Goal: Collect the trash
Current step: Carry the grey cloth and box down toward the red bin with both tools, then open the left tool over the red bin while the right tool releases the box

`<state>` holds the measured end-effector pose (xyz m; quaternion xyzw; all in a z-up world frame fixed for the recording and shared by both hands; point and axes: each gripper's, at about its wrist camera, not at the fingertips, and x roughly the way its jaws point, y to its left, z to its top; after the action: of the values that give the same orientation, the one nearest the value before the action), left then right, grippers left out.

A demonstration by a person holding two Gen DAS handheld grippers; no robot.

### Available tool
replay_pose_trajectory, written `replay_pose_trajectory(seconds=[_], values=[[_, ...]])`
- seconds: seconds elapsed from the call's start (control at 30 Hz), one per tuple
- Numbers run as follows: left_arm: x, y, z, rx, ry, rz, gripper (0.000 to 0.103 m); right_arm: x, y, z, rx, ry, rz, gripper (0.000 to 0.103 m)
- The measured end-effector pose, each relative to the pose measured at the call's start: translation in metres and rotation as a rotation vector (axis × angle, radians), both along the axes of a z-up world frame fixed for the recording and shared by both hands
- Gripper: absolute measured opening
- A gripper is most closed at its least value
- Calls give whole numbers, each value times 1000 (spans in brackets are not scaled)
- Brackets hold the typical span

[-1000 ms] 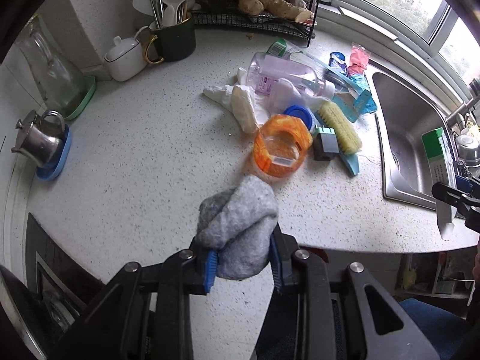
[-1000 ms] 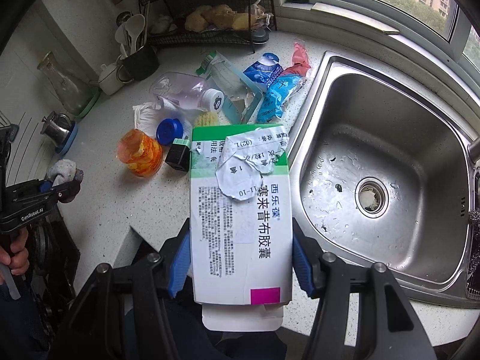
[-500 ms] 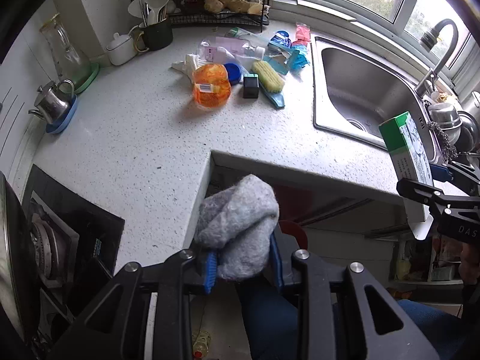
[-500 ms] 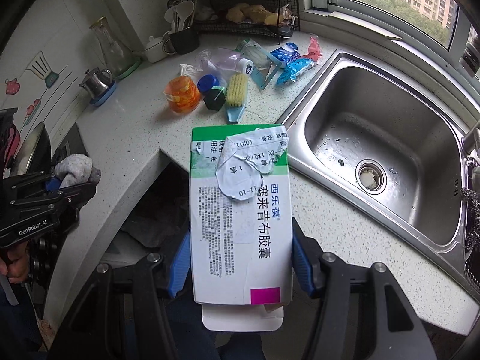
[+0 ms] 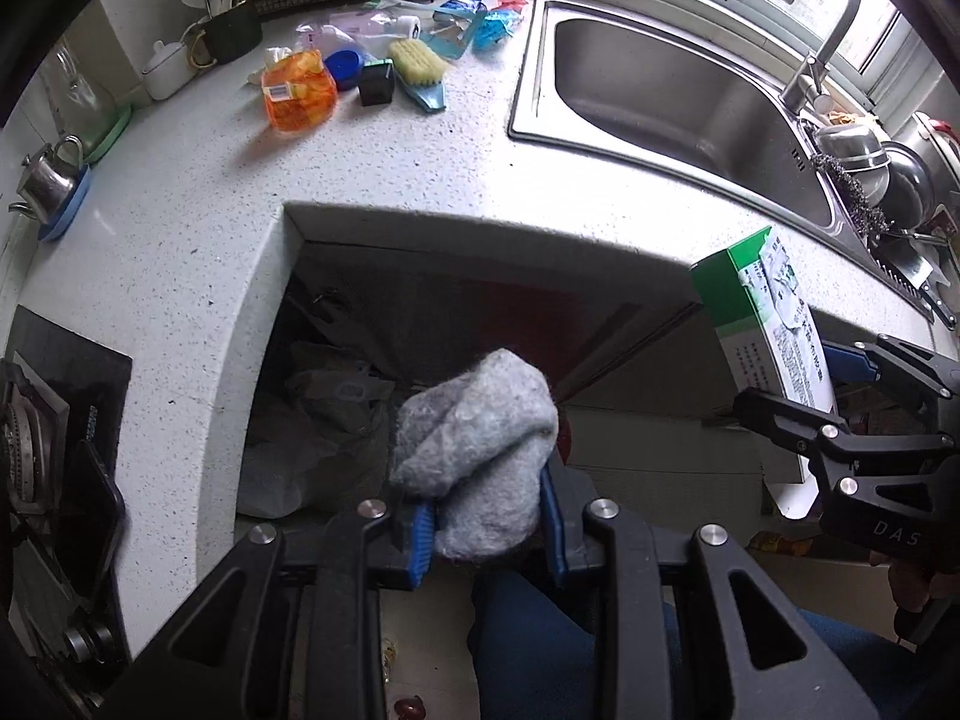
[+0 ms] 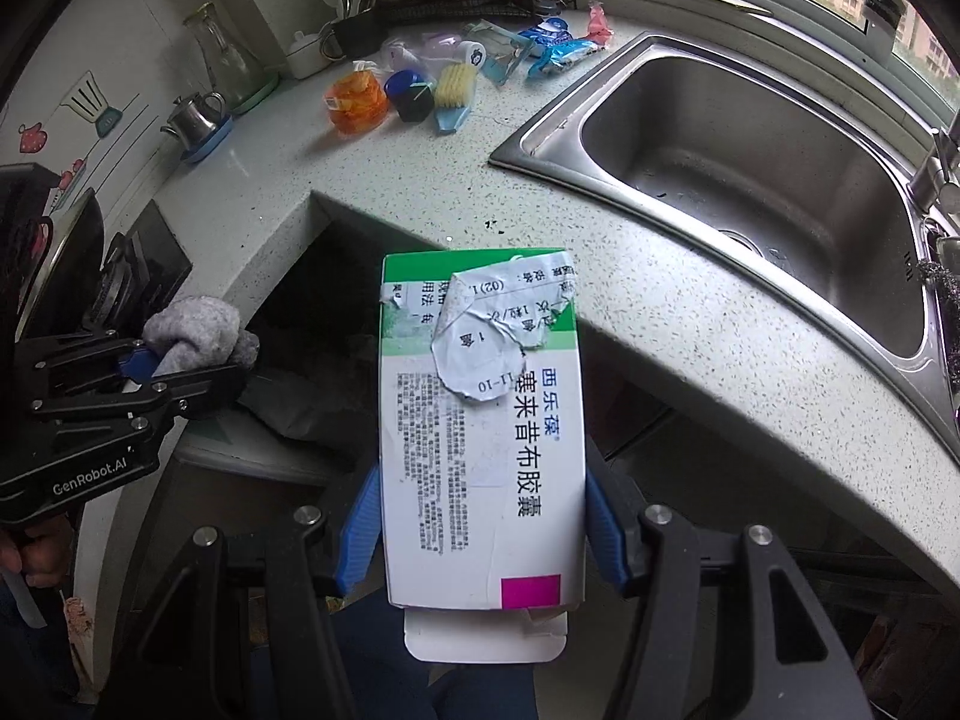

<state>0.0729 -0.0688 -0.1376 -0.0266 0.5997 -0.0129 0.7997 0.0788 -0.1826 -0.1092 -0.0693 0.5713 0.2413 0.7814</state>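
Steel sink (image 5: 678,90) bare | left gripper (image 5: 486,531) clamps grey rag (image 5: 480,450) | right gripper (image 6: 480,525) clamps medicine box (image 6: 480,420) | both now off counter edge (image 5: 480,222), over dark bag (image 5: 336,408)

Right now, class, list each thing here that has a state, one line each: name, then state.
Left hand-held gripper: shut on grey cloth.
Right hand-held gripper: shut on medicine box.
Medicine box: label torn, end flap open.
Sink: no dishes in it.
Orange jar: lying on its side.

Big Chinese characters "塞来昔布胶囊" run down the medicine box (image 6: 480,420), with "西乐葆" above them and "11-10" on its torn label; "GenRobot.AI" marks the left gripper (image 6: 198,354), "DAS" the right gripper (image 5: 840,384).
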Motion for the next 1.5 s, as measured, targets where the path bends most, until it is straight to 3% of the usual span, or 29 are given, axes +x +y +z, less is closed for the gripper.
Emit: replay_pose_trajectory(seconds=[0.23,0.4,0.67,0.97,1.1,1.23,1.3,1.5], values=[[7,-8,-74,-3,75,-24,27,-9,-1,-64,-13,66,4,56],[13,-13,-147,-43,162,-29,27,-3,-4,-130,-20,134,-48,56],[30,-30,-261,-75,246,-107,27,8,-8,-224,-98,135,-77,56],[37,-50,-362,-81,273,-160,27,15,-19,-309,-115,177,-101,56],[44,-53,-387,-95,289,-186,27,17,-23,-331,-95,203,-127,56],[46,-61,-402,-84,293,-222,39,10,-24,-337,-145,166,-131,56],[48,-64,-403,-75,291,-224,48,7,-31,-339,-135,162,-143,56],[54,-68,-402,-71,289,-227,50,1,-42,-341,-131,181,-127,56]])
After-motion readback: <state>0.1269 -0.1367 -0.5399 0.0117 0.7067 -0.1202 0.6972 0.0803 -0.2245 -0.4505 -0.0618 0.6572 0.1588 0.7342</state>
